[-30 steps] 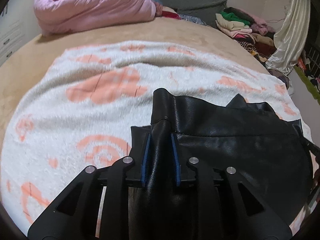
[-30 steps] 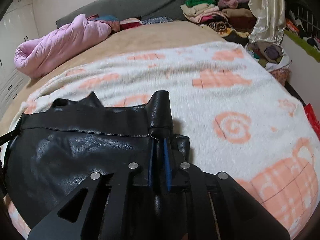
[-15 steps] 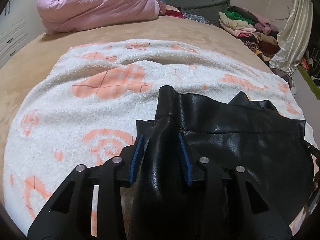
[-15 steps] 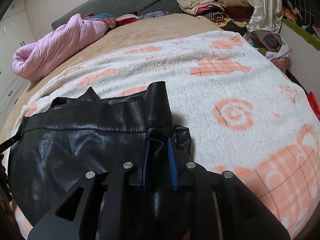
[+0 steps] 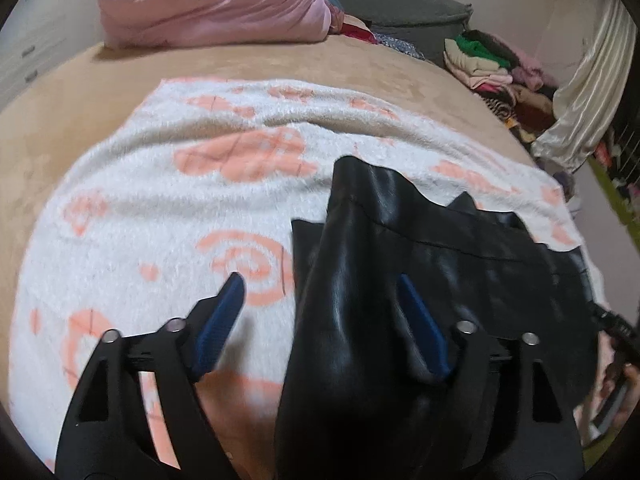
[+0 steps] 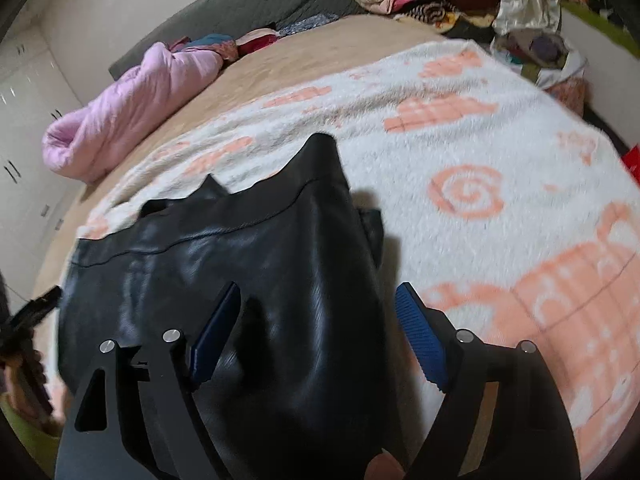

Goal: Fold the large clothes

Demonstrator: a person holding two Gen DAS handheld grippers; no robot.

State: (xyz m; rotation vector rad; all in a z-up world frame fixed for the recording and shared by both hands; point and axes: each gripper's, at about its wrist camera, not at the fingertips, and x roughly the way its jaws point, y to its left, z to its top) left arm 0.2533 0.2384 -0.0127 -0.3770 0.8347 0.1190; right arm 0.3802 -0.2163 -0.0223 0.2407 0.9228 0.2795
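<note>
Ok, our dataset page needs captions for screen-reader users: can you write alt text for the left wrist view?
The left tool, its jaws just opened wide, straddles a raised fold of a black leather-look garment without pressing it. The garment lies on a white blanket with orange patterns spread over a tan bed. A rolled pink duvet and stacked clothes sit beyond.

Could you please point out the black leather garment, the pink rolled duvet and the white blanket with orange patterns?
black leather garment (image 5: 460,280): left wrist view, flat upper panel.
pink rolled duvet (image 5: 208,4): left wrist view, middle of the roll.
white blanket (image 6: 400,160): right wrist view, bare fleece.
</note>
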